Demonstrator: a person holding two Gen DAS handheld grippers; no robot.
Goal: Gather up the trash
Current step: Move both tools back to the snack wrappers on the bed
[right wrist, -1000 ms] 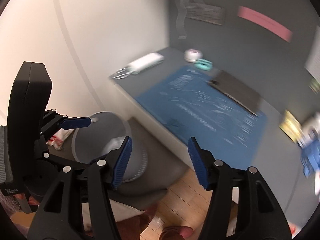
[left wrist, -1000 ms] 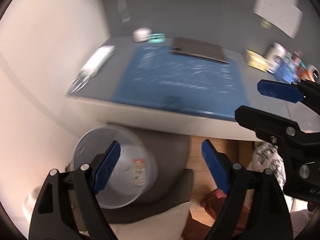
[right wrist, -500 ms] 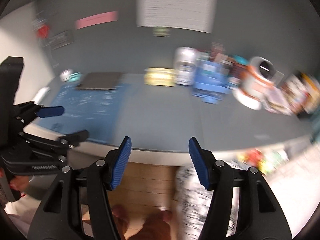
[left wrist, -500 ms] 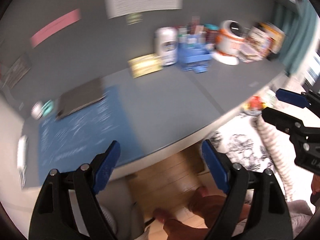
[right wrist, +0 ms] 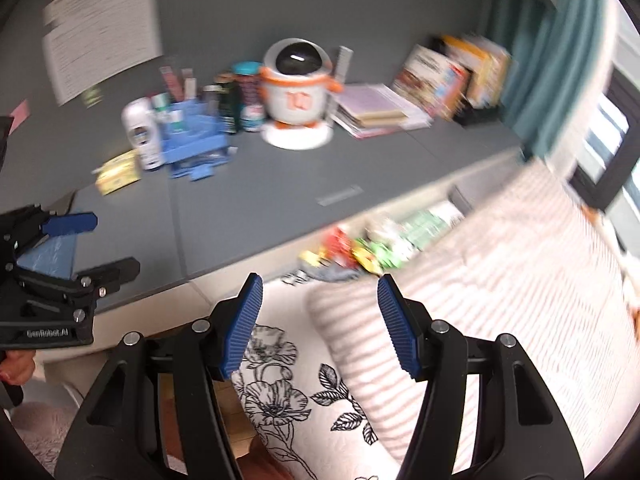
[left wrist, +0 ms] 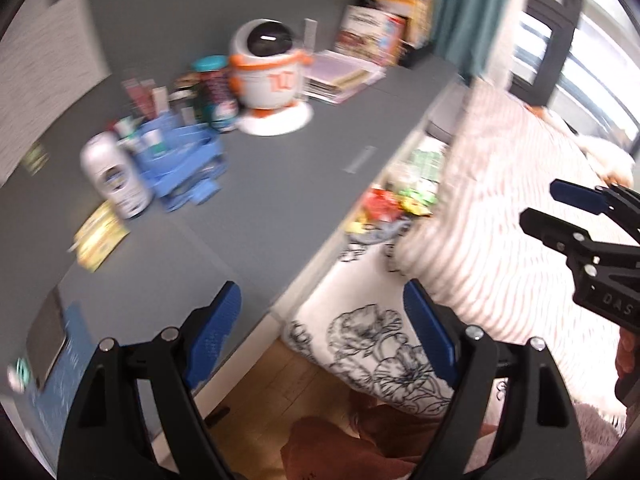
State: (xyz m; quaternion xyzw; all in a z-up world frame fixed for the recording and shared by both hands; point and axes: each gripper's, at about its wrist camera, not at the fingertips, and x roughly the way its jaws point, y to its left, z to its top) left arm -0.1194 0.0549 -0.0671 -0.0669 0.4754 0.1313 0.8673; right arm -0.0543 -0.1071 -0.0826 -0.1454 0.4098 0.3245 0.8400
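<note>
Both your left gripper and right gripper gape wide and empty, while the colourful wrappers lie just beyond your right fingers, beside the desk edge.

One white-and-orange robot figure stands far ahead of the right fingers. Left of it there is one blue organiser tray, one white canister and one yellow box. One stack of papers lies right of the figure, with at least two upright books beyond it. One blurred heap of colourful wrappers sits just ahead of the fingertips; its pieces are uncountable. One floral cushion and one striped blanket lie below. Two sheets of paper hang above.
</note>
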